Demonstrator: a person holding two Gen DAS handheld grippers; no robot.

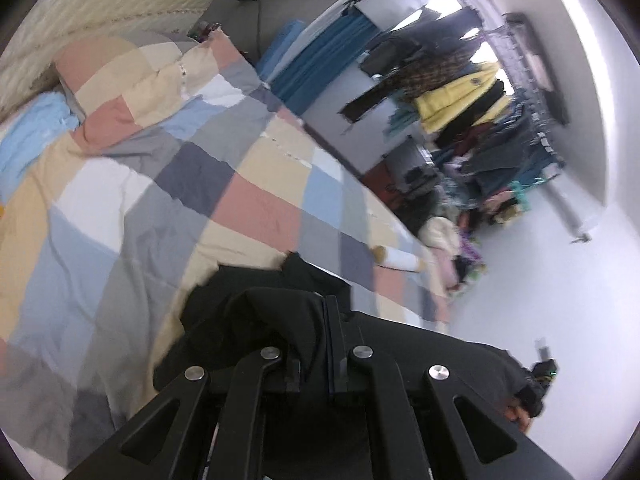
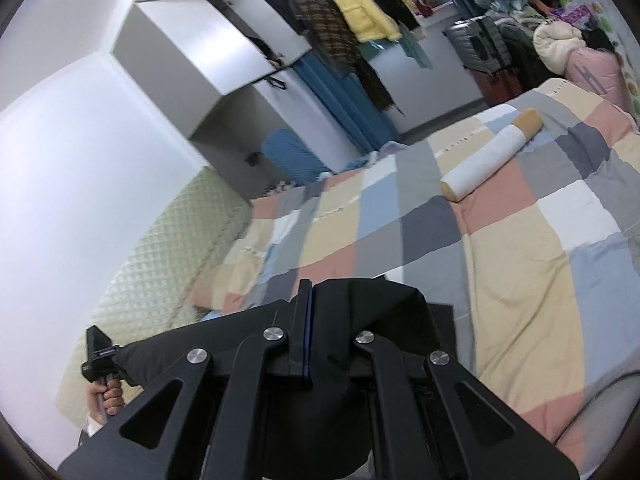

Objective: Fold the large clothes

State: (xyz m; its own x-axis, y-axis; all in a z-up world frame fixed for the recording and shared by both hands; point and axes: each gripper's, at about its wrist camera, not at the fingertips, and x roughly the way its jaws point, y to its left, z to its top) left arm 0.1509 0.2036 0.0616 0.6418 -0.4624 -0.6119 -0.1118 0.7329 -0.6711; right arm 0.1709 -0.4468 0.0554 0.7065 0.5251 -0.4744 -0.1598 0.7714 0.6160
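A large black garment (image 1: 256, 312) hangs stretched between both grippers, above a bed with a patchwork quilt (image 1: 160, 184). My left gripper (image 1: 328, 308) is shut on one edge of the garment, whose cloth bunches over the left finger. My right gripper (image 2: 306, 292) is shut on another edge of the garment (image 2: 380, 308), which drapes over its right finger. The garment runs off toward the other hand in each view. The right hand and gripper show at the left view's lower right (image 1: 532, 392); the left hand and gripper show at the right view's lower left (image 2: 100, 364).
A white and tan bolster pillow (image 2: 492, 156) lies on the quilt (image 2: 520, 264). A quilted green headboard (image 2: 168, 248) stands by the wall. A rack of hanging clothes (image 2: 360, 4), a blue curtain (image 2: 344, 100) and piled clothes (image 1: 460, 220) stand beyond the bed.
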